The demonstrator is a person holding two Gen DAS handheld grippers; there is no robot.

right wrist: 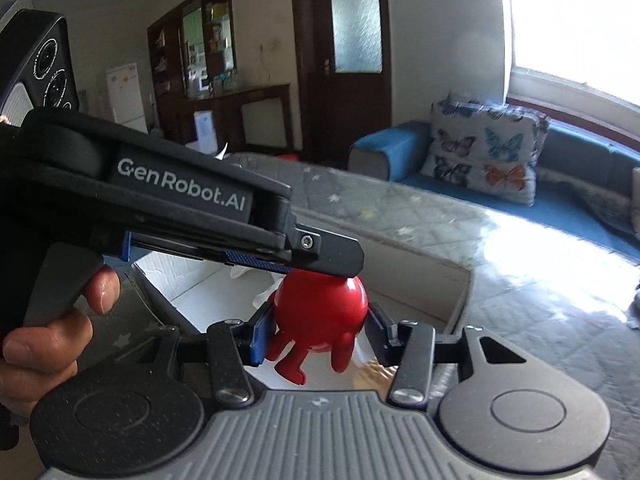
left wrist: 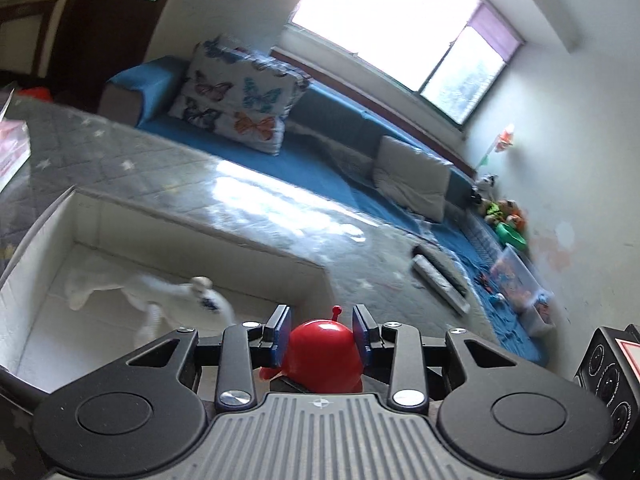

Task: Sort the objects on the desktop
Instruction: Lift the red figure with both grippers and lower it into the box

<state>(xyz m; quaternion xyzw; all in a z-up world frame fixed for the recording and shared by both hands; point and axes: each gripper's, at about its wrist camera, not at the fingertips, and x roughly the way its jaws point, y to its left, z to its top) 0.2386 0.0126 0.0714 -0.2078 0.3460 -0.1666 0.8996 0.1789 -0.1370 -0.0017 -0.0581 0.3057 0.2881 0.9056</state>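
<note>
Toy: I have a red toy figure [left wrist: 325,354] with a round body, small legs and a thin antenna, lifted clear of the counter [left wrist: 256,196] and hanging just over the near rim of the white box [left wrist: 100,216].
Left hand-held gripper: my left hand-held gripper [left wrist: 322,332] pinches the toy's round body, one blue pad on each side, antenna pointing away from me toward the box.
Right hand-held gripper: my right hand-held gripper [right wrist: 318,334] is closed on the same toy lower down, pads against its sides, legs dangling toward the camera.
Key relation: both grips meet on the toy, the left from above the right; the toy's long axis runs from antenna to legs, roughly upright over the box rim.
Box: open, white inside, with a white soft toy [left wrist: 160,296] lying on its floor.
Nearer hand: neither; both already hold it.
Judgement: I think one grip must let go before the other lowers the toy into the box.
</note>
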